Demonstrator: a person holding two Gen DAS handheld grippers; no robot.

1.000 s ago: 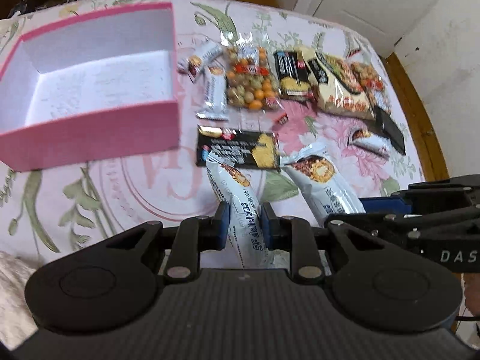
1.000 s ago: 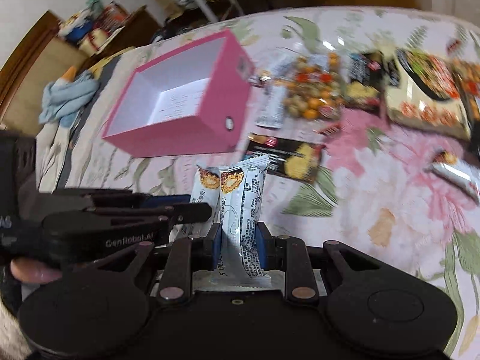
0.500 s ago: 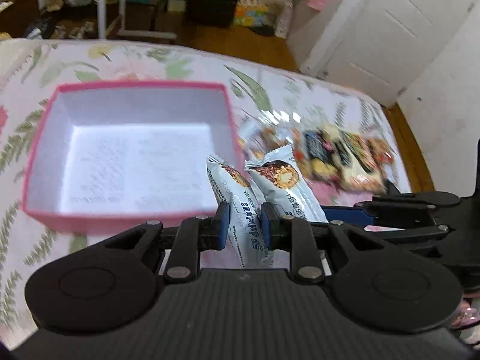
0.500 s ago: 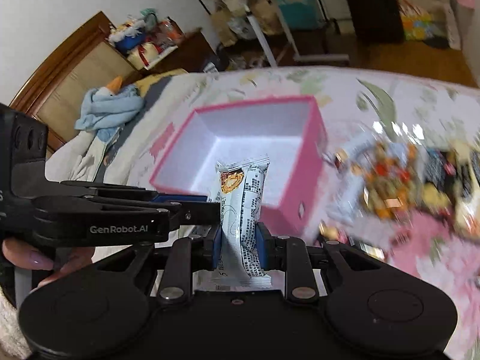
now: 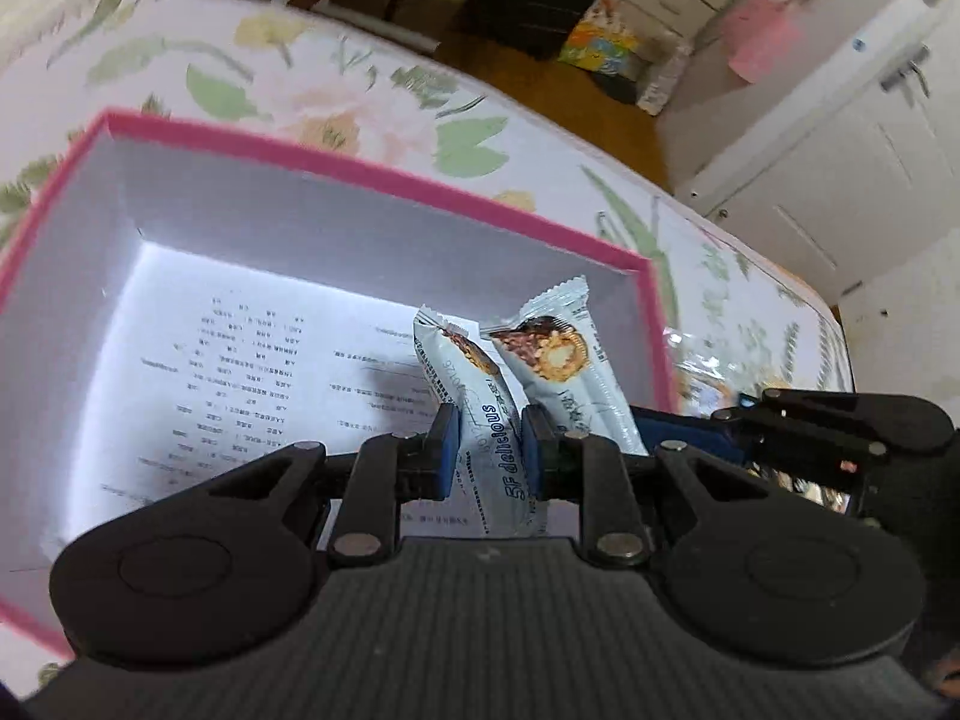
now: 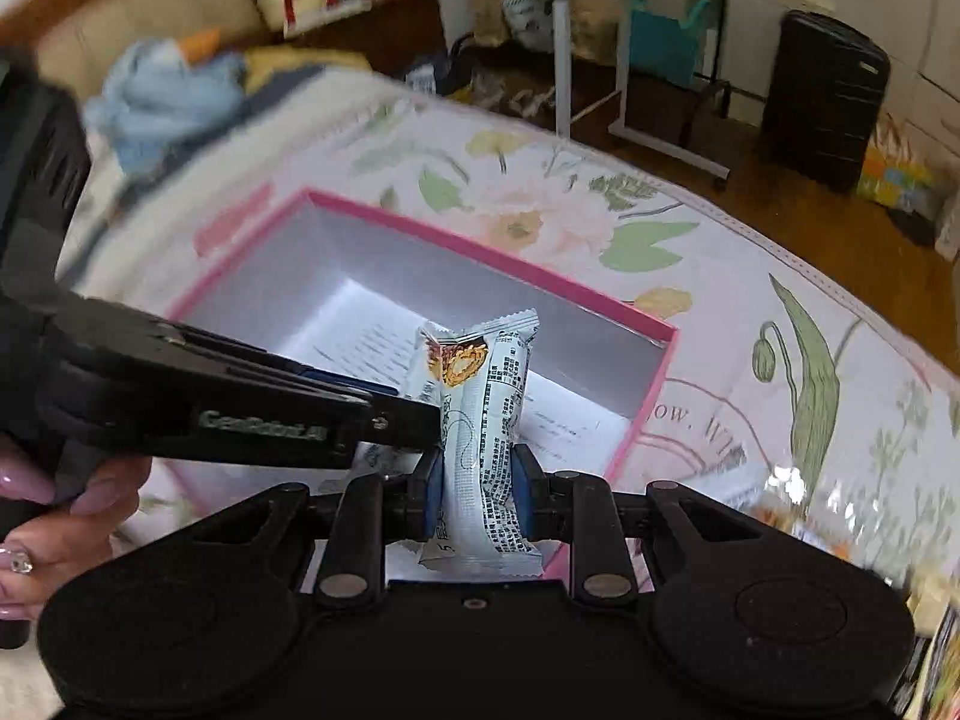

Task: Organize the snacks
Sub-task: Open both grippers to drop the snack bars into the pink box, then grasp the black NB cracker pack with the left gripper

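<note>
Hovering over the pink box (image 5: 372,177), whose paper-lined floor holds no snack that shows, the left gripper (image 5: 489,450) pinches one snack bar (image 5: 480,396) and the right gripper (image 6: 477,495) another bar (image 6: 486,420), so sorting looks barely begun

**Snack bars over the pink box**

Two white-wrapped snack bars, each printed with a nut-cluster picture, stand upright side by side: left bar (image 5: 480,396), right bar (image 6: 486,420). Both sit above the open pink box (image 5: 372,174), white-lined, printed sheet on its floor.
</note>
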